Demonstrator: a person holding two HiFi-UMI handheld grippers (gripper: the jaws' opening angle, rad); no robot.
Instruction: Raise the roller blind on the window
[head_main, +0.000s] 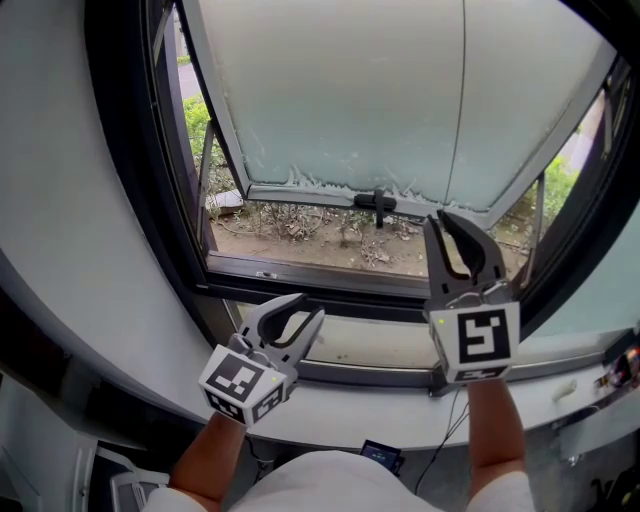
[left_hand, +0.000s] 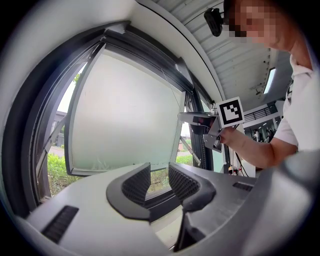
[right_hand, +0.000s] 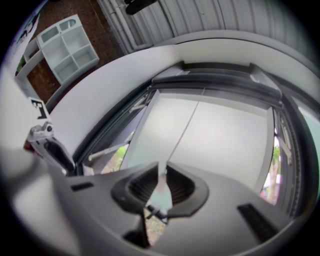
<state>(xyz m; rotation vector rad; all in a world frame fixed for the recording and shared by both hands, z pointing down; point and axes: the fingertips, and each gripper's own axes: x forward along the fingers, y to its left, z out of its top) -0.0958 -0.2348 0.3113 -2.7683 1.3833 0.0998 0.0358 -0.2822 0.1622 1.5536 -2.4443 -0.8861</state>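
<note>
Right tool (right_hand: 160, 167) grips the cord (right_hand: 184, 127), its end blurred.

Outdoors, ten o'clock: green shrubs (head_main: 203, 128) | three o'clock: more greenery (head_main: 560, 185) | centre: bare ground strewn with dry twigs (head_main: 300, 228) | six o'clock: small screened device (head_main: 380, 456), cable (head_main: 441, 440) beside it | right gripper view, eleven o'clock: white shelf unit (right_hand: 67, 47) against brick wall (right_hand: 92, 12)
</note>
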